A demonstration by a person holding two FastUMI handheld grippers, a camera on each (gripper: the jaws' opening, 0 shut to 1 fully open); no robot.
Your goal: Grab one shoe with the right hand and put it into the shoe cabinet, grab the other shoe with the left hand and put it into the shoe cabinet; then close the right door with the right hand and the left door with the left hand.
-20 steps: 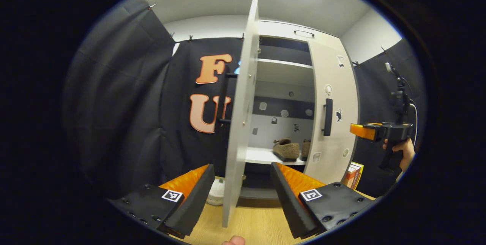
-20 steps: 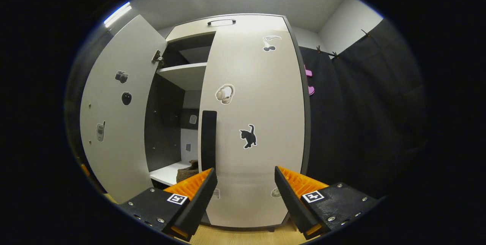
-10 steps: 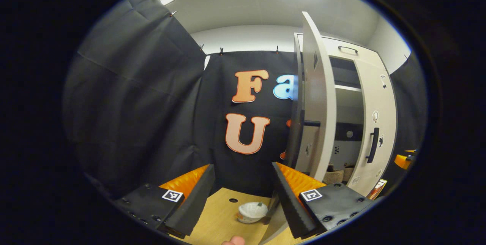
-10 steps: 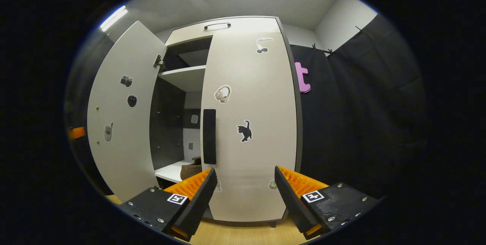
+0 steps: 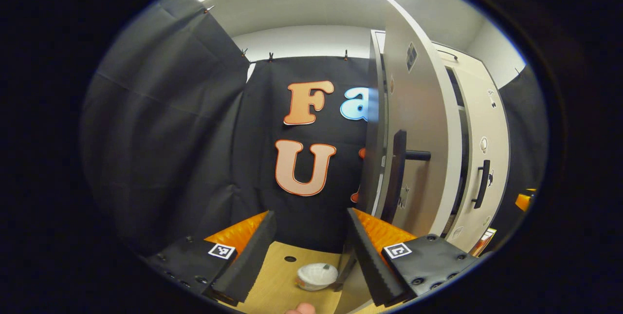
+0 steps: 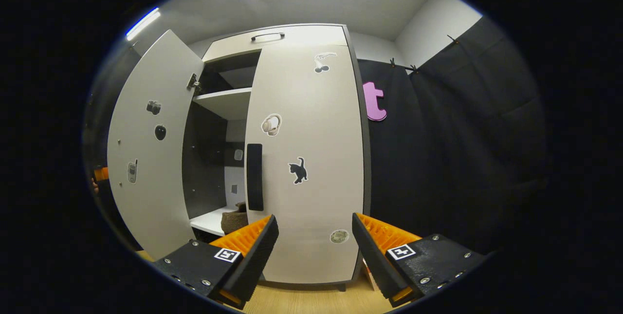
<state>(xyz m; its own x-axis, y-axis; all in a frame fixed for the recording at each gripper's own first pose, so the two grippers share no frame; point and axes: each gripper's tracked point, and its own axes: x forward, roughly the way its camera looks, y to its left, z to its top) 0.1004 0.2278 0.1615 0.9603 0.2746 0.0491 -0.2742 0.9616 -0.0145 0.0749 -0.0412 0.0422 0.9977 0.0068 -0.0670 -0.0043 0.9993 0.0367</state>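
The shoe cabinet [image 6: 272,36] has its right door [image 6: 311,197] shut, black handle [image 6: 254,176] at its left edge. The left door [image 6: 146,158] stands open. One brown shoe [image 6: 233,216] rests on the lower shelf behind my right gripper's left finger. My right gripper [image 6: 311,250] is open and empty, a short way in front of the right door. My left gripper [image 5: 309,250] is open and empty on the outer side of the left door [image 5: 423,124], its right fingertip near the door's lower edge below the black handle [image 5: 396,177]. The right door [image 5: 486,124] shows beyond.
A white bowl [image 5: 316,275] sits on the wooden floor [image 5: 272,285] between my left fingers, by a small hole. A book [image 5: 483,242] leans beside the cabinet's right side. Black cloth walls close in on both sides. The other gripper [image 5: 523,201] shows at the far right.
My left gripper has swung left around the open left door's edge to its outer face and come closer to the handle. My right gripper has drifted a little right; the right door stays shut.
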